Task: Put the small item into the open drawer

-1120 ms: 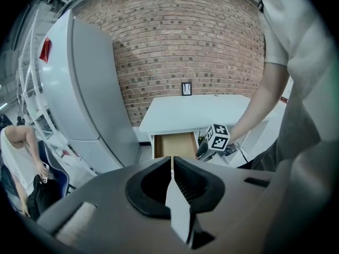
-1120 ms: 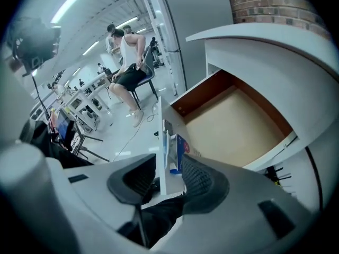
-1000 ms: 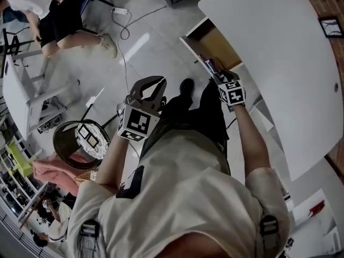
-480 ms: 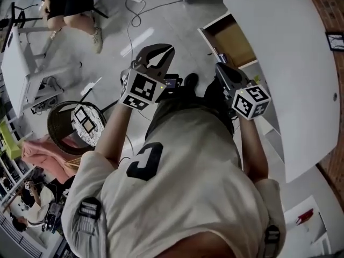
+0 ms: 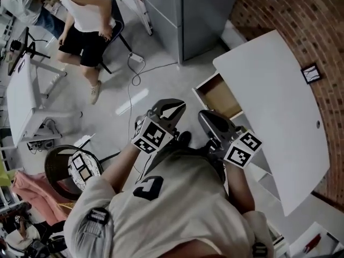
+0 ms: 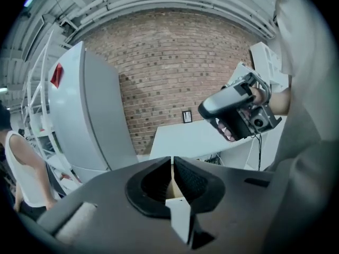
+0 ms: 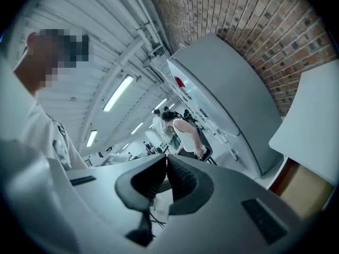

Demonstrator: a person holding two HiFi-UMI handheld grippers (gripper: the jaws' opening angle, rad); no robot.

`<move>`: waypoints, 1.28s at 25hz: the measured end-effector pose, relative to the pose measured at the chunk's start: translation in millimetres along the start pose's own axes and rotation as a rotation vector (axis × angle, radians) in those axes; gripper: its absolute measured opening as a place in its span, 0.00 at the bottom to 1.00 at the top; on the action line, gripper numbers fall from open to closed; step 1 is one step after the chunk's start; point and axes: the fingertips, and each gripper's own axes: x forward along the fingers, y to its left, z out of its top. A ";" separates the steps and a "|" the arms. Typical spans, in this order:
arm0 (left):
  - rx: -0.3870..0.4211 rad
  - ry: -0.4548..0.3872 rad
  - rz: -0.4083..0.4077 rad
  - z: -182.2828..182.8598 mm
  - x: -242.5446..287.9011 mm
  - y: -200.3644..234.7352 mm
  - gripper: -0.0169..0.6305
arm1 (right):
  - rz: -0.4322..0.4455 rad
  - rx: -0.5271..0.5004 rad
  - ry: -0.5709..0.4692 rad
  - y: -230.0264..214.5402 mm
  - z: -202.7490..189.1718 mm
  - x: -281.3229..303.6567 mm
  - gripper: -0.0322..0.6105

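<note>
The open drawer [image 5: 220, 97] shows its brown inside under the edge of the white table [image 5: 274, 95]; I see no small item in it. My left gripper [image 5: 172, 105] is raised in front of the body, jaws shut with nothing between them, and looks the same in its own view [image 6: 172, 160]. My right gripper [image 5: 204, 115] is held up beside it, short of the drawer, and is shut and empty too [image 7: 166, 160]. The left gripper view catches the right gripper [image 6: 233, 112] in a hand. A corner of the drawer [image 7: 307, 187] is in the right gripper view.
A tall grey cabinet [image 5: 204, 15] stands against the brick wall [image 5: 301, 31]. A person [image 5: 88, 26] sits on a chair at the upper left. A cable [image 5: 137, 69] lies on the floor. A round stool [image 5: 70, 168] and a white desk [image 5: 21, 95] stand at the left.
The right gripper has come away from the drawer and risen well up. The left gripper has risen a little. The head view has swung up toward the cabinet and wall.
</note>
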 end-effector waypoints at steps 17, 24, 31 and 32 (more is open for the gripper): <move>0.002 -0.111 0.005 94.6 -13.7 -91.8 0.05 | 0.050 -0.026 -0.023 57.3 21.0 -120.2 0.06; 0.036 -0.111 0.112 104.7 -17.4 -116.5 0.05 | 0.139 -0.052 -0.041 67.0 13.0 -175.8 0.06; 0.029 -0.110 0.104 106.7 -15.4 -166.3 0.05 | 0.039 -0.009 -0.041 63.9 -16.0 -241.0 0.06; 0.030 -0.108 0.099 106.0 -14.9 -173.6 0.05 | 0.033 -0.006 -0.039 65.5 -20.3 -247.0 0.06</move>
